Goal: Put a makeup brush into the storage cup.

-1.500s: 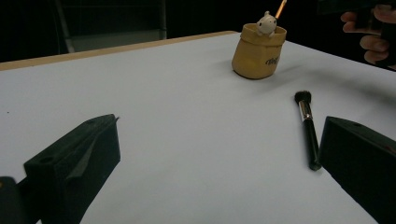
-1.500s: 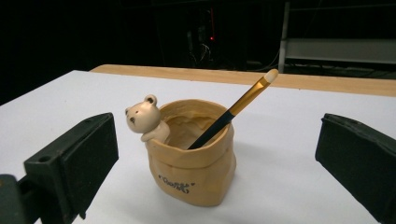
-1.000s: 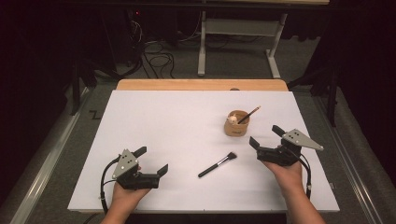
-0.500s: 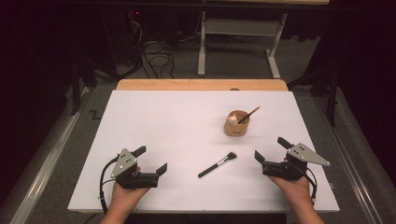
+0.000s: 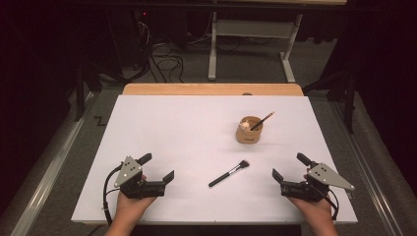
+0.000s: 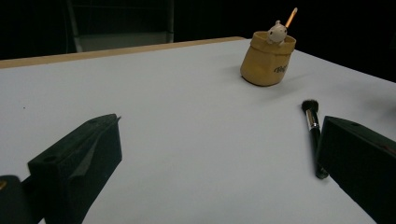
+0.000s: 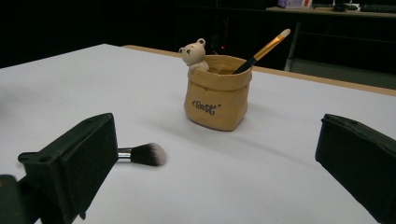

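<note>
Left gripper point(image 5: 156, 168) held low near the front left corner of the table point(image 5: 162, 128), jaws spread wide, nothing between them. Right gripper point(image 5: 290, 167) held low near the front right corner, jaws spread wide too, nothing between them. Both pointing toward the far edge.

Black makeup brush point(image 5: 228, 173) lying flat on the white top, between the two grippers, near the front edge and touching neither one. Fluffy end pointing toward the far right corner, handle end toward the front. In the left gripper view, brush point(image 6: 312, 130) just beside the right-hand jaw. In the right gripper view, fluffy tip point(image 7: 148, 154) sticking out past the left-hand jaw.

Little tan bag-shaped cup point(image 5: 250, 130) standing upright farther back, right of the middle. Small bear figure point(image 7: 194, 53) on its rim. Gold-handled brush point(image 7: 264, 48) leaning inside, tip up.
</note>
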The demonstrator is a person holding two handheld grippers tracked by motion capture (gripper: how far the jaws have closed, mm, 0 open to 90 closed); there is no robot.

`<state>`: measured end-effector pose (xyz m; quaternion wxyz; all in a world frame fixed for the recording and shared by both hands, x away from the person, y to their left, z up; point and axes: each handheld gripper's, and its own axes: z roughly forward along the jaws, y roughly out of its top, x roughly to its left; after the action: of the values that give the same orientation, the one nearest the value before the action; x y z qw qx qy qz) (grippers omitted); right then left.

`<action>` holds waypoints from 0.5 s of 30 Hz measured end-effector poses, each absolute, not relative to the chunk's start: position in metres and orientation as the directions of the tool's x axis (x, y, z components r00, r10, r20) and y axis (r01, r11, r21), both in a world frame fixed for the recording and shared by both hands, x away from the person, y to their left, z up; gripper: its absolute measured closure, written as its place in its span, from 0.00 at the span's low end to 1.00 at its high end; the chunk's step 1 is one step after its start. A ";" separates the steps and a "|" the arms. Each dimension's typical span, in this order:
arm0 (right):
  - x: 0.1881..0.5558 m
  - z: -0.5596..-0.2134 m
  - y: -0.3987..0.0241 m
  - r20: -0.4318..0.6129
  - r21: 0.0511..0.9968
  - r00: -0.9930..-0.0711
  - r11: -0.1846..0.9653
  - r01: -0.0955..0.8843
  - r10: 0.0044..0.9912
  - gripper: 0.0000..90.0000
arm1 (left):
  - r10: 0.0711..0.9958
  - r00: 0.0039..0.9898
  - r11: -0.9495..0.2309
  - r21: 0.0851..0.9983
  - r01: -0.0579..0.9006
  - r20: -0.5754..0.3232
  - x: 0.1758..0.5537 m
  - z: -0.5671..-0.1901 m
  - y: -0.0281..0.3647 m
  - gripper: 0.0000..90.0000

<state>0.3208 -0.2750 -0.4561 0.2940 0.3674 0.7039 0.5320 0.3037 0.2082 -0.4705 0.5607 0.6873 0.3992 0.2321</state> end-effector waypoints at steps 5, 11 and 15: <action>0.319 -0.456 -0.275 -0.019 0.966 -0.561 0.159 0.202 0.827 0.00 | 0.810 0.574 -0.058 0.957 0.286 -0.122 0.303 -0.470 0.207 0.01; 0.320 -0.456 -0.274 -0.014 0.967 -0.561 0.154 0.203 0.827 0.00 | 0.810 0.574 -0.065 0.954 0.294 -0.121 0.302 -0.470 0.206 0.01; 0.321 -0.455 -0.274 -0.009 0.969 -0.559 0.146 0.201 0.829 0.00 | 0.815 0.569 -0.071 0.956 0.285 -0.109 0.302 -0.468 0.208 0.00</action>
<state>0.3208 -0.2738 -0.4547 0.2911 0.3687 0.6987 0.5396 0.3017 0.2076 -0.4677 0.5534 0.6915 0.3978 0.2394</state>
